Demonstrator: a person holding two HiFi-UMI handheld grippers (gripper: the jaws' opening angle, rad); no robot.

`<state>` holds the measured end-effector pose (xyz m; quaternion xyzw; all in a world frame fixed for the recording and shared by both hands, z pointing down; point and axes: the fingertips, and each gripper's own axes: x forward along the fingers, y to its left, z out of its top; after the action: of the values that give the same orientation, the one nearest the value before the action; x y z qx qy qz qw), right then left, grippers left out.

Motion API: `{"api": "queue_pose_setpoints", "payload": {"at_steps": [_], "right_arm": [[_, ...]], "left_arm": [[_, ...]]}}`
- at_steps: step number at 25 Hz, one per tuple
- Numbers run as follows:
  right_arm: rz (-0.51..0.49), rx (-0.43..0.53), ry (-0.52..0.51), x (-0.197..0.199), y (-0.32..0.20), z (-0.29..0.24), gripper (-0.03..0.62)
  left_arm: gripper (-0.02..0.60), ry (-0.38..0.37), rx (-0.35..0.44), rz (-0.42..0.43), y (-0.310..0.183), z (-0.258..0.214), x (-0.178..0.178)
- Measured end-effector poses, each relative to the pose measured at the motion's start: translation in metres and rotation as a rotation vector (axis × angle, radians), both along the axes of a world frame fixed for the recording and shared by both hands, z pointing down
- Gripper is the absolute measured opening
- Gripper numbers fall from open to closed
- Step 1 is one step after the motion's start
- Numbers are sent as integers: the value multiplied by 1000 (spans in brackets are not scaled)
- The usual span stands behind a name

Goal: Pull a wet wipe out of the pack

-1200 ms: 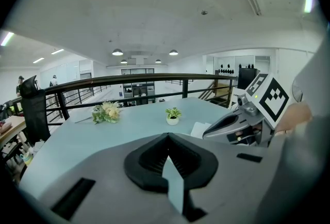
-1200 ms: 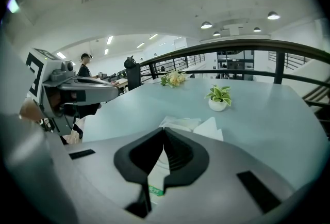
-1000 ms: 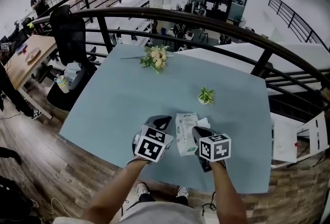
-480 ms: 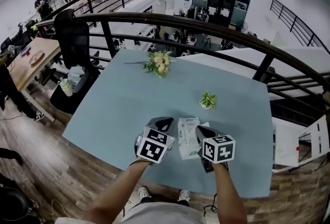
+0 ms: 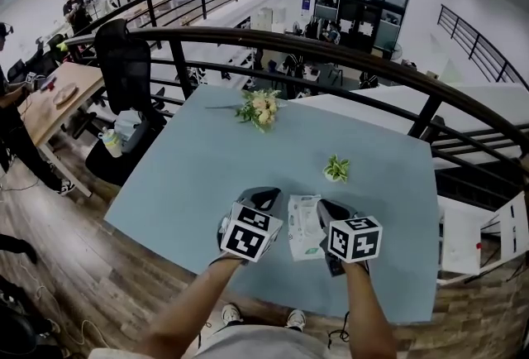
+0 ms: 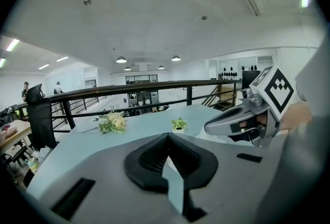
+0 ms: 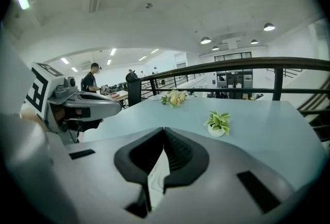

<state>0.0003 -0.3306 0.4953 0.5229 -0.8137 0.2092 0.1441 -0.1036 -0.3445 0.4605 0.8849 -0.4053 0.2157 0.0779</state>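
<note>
The wet wipe pack [image 5: 304, 229], white with green print, lies flat on the pale blue table [image 5: 198, 167] near its front edge. My right gripper [image 5: 324, 206] is over the pack's far right corner with its jaws shut. In the right gripper view [image 7: 163, 131] a strip of white wet wipe [image 7: 153, 176] fills the slit below the closed tips. My left gripper [image 5: 263, 198] hangs just left of the pack, apart from it. Its jaws [image 6: 167, 135] meet with only table colour behind them.
A small potted plant [image 5: 336, 169] stands beyond the pack, and a flower bouquet [image 5: 259, 108] lies at the table's far edge. A dark railing [image 5: 331, 51] curves behind the table. An office chair [image 5: 124, 68] stands at the left, with people at desks further off.
My right gripper has lifted a little over the pack, jaws still shut. The pack has stayed on the table and the left gripper has kept its place.
</note>
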Motion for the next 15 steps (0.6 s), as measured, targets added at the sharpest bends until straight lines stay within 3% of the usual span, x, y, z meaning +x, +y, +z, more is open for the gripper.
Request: {"api": "queue_pose_setpoints", "payload": {"at_steps": [15], "right_arm": [[14,92,18,7,-8,-35,8]], "left_arm": [[-6,17,33,-17,-6,-17,-1]]}}
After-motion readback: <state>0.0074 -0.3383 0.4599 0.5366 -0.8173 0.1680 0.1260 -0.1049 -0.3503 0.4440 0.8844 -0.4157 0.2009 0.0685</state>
